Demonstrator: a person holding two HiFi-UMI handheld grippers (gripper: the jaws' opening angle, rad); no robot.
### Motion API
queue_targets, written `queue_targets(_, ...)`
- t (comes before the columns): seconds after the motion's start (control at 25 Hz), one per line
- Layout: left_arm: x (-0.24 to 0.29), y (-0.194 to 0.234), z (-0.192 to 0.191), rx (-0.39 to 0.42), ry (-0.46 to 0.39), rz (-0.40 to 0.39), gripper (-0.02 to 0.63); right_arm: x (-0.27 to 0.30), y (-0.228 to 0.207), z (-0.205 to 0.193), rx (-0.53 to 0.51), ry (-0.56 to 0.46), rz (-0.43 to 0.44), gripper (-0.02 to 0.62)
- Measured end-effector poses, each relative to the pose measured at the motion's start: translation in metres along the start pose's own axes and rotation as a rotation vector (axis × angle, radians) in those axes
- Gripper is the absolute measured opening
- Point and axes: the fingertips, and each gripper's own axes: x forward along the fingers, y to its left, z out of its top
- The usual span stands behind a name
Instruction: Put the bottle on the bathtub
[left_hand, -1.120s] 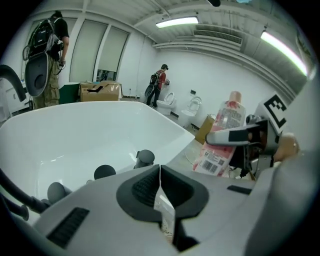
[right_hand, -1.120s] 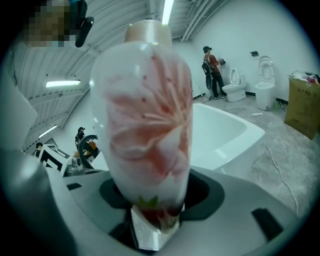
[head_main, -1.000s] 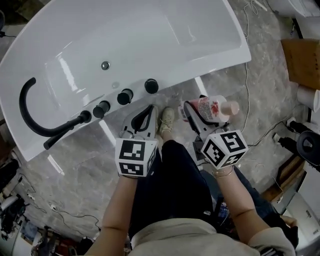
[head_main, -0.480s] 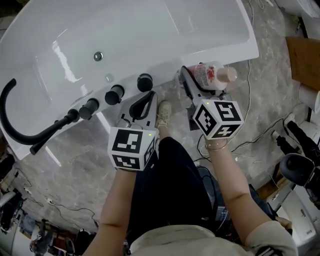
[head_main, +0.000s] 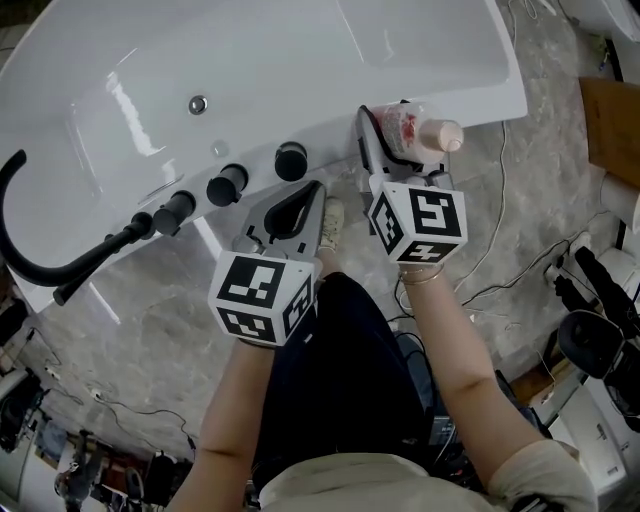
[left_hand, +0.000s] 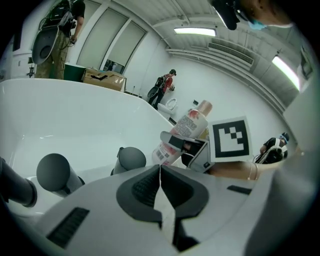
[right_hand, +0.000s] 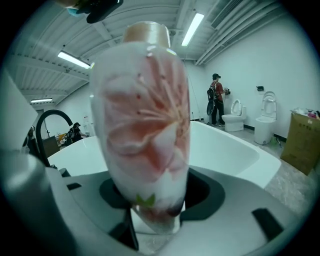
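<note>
item: bottle (head_main: 418, 130). clear body, pink flower print, tan cap. held tilted in the right gripper (head_main: 398, 128), cap up and toward the right of the head view. it is over the front rim of the bathtub (head_main: 300, 60), near the tub's right-hand corner. i cannot tell whether its base touches the rim.

item: right gripper. jaws stand wide apart, one pad pressed on each side of the bottle's lower body. its marker cube (head_main: 417, 220) sits just behind, nearer the person.

item: left gripper (head_main: 317, 190). jaws brought together, tips meeting, nothing between them. it hangs just in front of the tub's rim, beside the right gripper and apart from the bottle. its own marker cube (head_main: 262, 297) is behind it.

item: bathtub, white and glossy. three black knobs (head_main: 227, 185) stand in a row on the front rim. the rightmost knob is near the left gripper's tips. a black curved spout (head_main: 25, 265) stands at the left end. a round metal fitting (head_main: 198, 104) is set in the inner wall.

item: floor (head_main: 150, 320), grey and marbled. a pale shoe (head_main: 331, 222) shows between the two grippers. cables (head_main: 500, 275) trail at the right, and a cardboard box (head_main: 610, 125) is at the far right edge.

item: background. a person (right_hand: 216, 100) stands beside white toilets (right_hand: 235, 119).
</note>
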Motion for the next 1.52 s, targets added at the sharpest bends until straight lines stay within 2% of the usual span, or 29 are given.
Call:
queue_targets(0.28,-0.004,-0.005,0.001,0.013,0.013,0.007,0.009,-0.003,0.005,0.000,-0.030,-0.024,-0.011,0.229)
queue_targets(0.48,-0.007,-0.007,0.004,0.024,0.015,0.008,0.009,-0.004,0.000,0.002,0.089,-0.079,-0.090,0.244)
queue_targets(0.56,-0.006,-0.009,0.004,0.030,0.017,0.002,0.009,-0.002,-0.002,0.000,0.117,-0.082,-0.097,0.253)
queue_targets(0.68,-0.007,-0.012,0.003,0.035,0.030,-0.013,0.009,0.000,-0.001,-0.006,0.116,-0.043,-0.084,0.266)
queue_targets(0.84,-0.010,-0.018,0.001,0.037,0.037,-0.022,0.009,-0.008,0.002,-0.016,0.094,0.011,-0.058,0.327)
queue_targets(1.04,-0.014,-0.029,0.002,0.054,0.045,-0.034,0.009,-0.037,-0.003,-0.020,0.107,0.037,-0.002,0.336)
queue_targets(1.16,-0.021,-0.035,0.004,0.059,0.054,-0.027,0.009,-0.060,-0.002,-0.028,0.148,0.071,0.032,0.320)
queue_targets(1.32,-0.023,-0.043,0.013,0.081,0.057,-0.026,0.009,-0.091,-0.006,-0.031,0.201,0.075,0.024,0.293)
queue_targets(1.4,-0.027,-0.053,0.016,0.103,0.065,-0.043,0.009,-0.111,-0.002,-0.025,0.188,0.059,0.027,0.254)
queue_targets(1.52,-0.037,-0.072,0.015,0.148,0.105,-0.095,0.009,-0.136,0.011,-0.014,0.204,0.060,0.073,0.239)
